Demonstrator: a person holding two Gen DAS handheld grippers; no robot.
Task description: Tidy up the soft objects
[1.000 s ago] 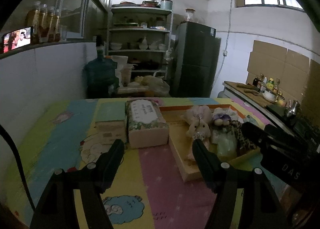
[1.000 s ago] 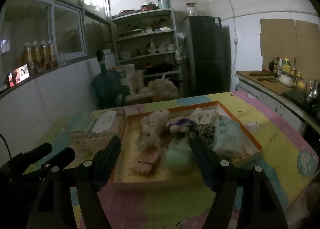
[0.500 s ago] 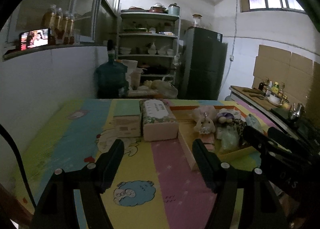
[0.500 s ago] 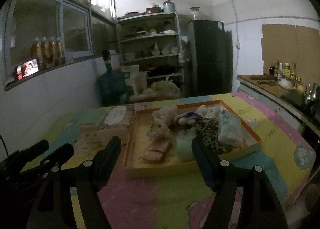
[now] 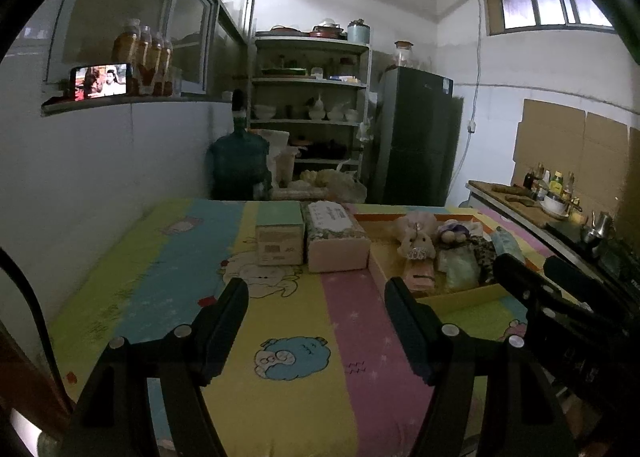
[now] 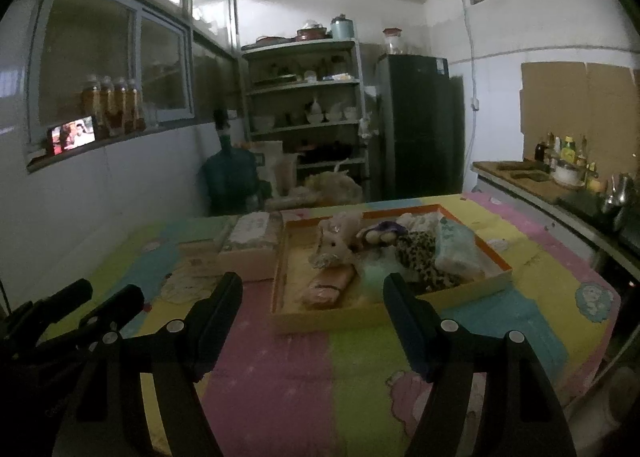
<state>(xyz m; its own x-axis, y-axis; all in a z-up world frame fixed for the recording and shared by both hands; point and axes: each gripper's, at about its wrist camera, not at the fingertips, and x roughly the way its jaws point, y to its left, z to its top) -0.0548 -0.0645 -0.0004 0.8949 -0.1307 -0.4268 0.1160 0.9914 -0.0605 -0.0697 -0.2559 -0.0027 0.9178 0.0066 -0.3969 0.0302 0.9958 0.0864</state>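
Note:
An orange-rimmed shallow box (image 6: pixel 505 268) (image 5: pixel 464 299) sits on the cartoon-print table cover and holds several soft things: a pale plush bunny (image 6: pixel 334 243) (image 5: pixel 416 241), a purple-capped plush (image 6: pixel 382 232), a leopard-print cloth (image 6: pixel 424 253), a pale blue-green pack (image 6: pixel 458 251) and a pink pouch (image 6: pixel 328 287). My right gripper (image 6: pixel 312 299) is open and empty, short of the box's near edge. My left gripper (image 5: pixel 316 303) is open and empty over the bare cover, left of the box. The right gripper's fingers (image 5: pixel 520 277) show at the right of the left wrist view.
A wrapped tissue pack (image 5: pixel 334 233) (image 6: pixel 252 237) and a green-topped carton (image 5: pixel 279 233) stand left of the box. Behind the table are a water jug (image 5: pixel 239 165), shelves (image 5: pixel 308 105) and a dark fridge (image 5: pixel 416 137). A counter with bottles (image 6: pixel 560 173) runs along the right.
Both grippers have drawn back from the box and cartons, which look smaller and farther now. More of the table cover shows in front. Both stay open and empty.

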